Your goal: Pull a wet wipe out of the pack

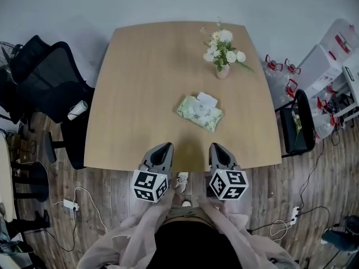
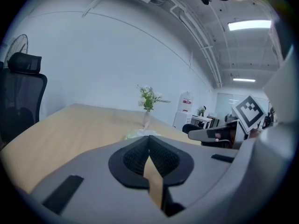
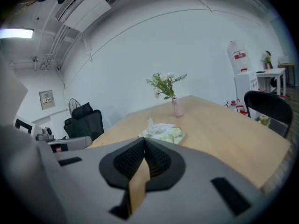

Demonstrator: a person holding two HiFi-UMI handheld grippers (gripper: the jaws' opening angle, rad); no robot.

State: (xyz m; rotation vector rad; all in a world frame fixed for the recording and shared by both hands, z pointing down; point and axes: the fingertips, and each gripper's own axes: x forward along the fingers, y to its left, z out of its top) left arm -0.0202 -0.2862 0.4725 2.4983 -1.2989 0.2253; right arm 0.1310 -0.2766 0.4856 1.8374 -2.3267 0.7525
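Just pack, vase on table; plank floor; L tool, R tool shut, empty.

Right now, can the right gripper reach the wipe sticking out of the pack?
Probably yes: only bare table lies between the right gripper and the pack, wipe sticking up free. Its shut jaws must open first.

bright, even ceiling light; gripper views bulge, dark at corners, foreground blurred.

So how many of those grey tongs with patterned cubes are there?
2. The left grey tongs are at the near edge of the light wooden table, left of centre; the right grey tongs are alongside, apart. Both are shut, empty.
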